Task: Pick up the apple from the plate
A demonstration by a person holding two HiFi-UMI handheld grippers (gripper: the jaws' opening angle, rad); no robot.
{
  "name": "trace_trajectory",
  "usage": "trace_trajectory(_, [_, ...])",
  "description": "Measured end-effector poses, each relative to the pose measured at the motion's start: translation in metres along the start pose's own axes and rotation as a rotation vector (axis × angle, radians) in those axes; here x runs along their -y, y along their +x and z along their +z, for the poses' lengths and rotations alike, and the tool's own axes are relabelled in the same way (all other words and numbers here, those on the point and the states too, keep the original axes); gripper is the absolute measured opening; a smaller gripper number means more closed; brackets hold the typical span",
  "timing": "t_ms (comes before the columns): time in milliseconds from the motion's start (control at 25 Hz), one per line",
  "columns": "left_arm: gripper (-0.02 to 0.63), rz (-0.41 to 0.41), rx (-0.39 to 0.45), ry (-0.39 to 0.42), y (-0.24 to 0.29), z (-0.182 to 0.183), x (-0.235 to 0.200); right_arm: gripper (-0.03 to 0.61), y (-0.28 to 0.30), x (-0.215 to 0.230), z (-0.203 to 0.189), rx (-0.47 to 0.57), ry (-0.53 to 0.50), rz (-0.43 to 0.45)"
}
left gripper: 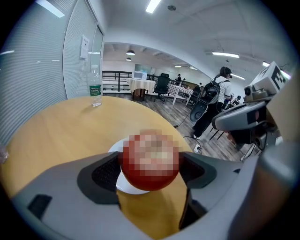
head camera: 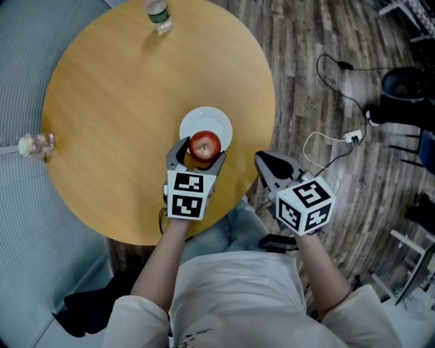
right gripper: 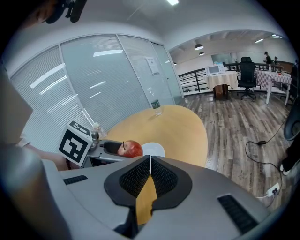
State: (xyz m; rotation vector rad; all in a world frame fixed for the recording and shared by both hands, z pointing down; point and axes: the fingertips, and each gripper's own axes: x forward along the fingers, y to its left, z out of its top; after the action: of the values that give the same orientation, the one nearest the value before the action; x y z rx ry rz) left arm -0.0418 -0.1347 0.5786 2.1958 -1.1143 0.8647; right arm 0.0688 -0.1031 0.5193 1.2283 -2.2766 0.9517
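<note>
A red apple (head camera: 204,145) is held between the jaws of my left gripper (head camera: 198,155), which is shut on it. The apple (left gripper: 151,161) hangs above the near edge of a small white plate (head camera: 211,123) on the round wooden table (head camera: 115,102). The plate (left gripper: 126,186) shows under the fruit in the left gripper view. My right gripper (head camera: 266,167) is shut and holds nothing, off the table's right rim over the floor. In the right gripper view its pads (right gripper: 161,176) touch, and the apple (right gripper: 131,148) and plate (right gripper: 154,149) lie beyond them.
A clear water bottle (head camera: 158,15) stands at the table's far edge. A small glass jar (head camera: 37,145) sits at the left rim. Cables and a white power strip (head camera: 351,137) lie on the wooden floor to the right. Frosted glass partitions run along the left.
</note>
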Motion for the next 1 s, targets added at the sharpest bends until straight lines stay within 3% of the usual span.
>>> trace_trajectory(1000, [0.39, -0.04, 0.127, 0.005, -0.118, 0.007, 0.044, 0.031, -0.072, -0.039, 0.019, 0.109, -0.093, -0.011])
